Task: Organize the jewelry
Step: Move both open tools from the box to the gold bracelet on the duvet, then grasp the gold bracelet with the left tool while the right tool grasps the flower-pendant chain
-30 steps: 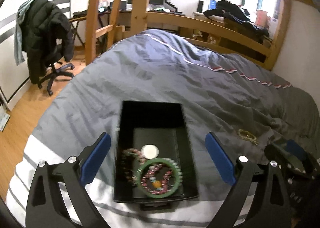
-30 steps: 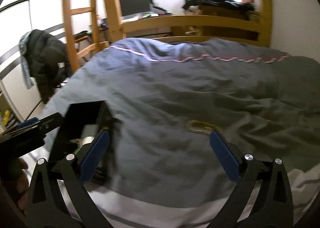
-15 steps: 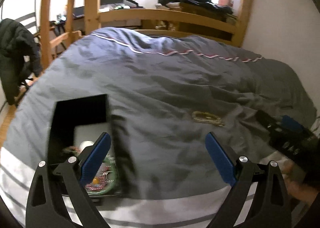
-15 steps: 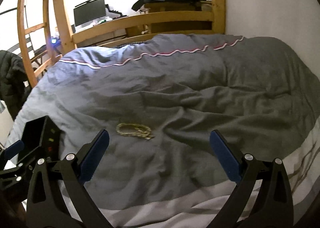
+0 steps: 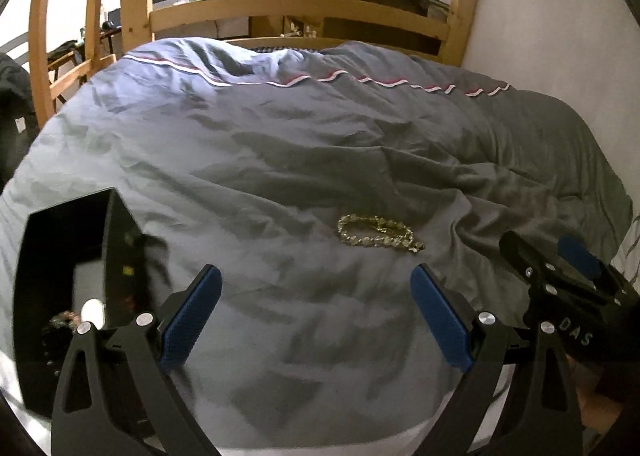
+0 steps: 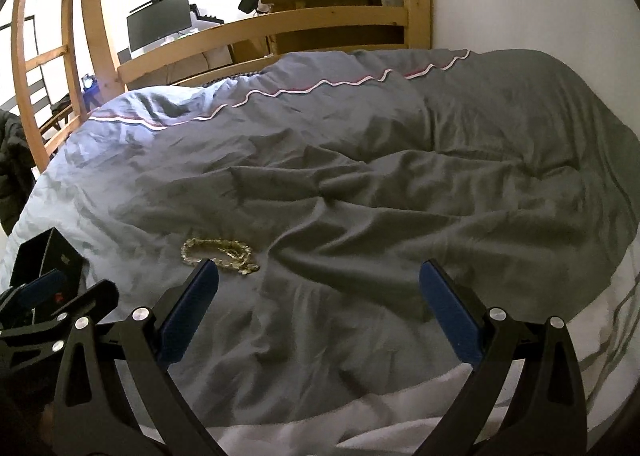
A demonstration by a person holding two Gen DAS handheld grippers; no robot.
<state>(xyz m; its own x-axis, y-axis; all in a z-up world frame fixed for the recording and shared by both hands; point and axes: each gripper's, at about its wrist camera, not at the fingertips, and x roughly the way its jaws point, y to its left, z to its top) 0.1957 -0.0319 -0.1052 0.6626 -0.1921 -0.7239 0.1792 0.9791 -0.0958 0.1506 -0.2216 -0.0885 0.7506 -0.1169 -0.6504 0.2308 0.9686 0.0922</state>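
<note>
On grey duvet: gold chain bracelet lying betw. black tray & R gripper, L gripper hovering nr it, both w/ jaws wide apart, empty.

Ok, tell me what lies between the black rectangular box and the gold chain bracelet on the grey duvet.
Only bare, wrinkled grey duvet separates the black rectangular box from the gold chain bracelet; the left wrist view shows it best.

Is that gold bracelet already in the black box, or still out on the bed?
Out. The gold bracelet lies loose on the grey duvet, apart from the black box, with nothing gripping it.
</note>
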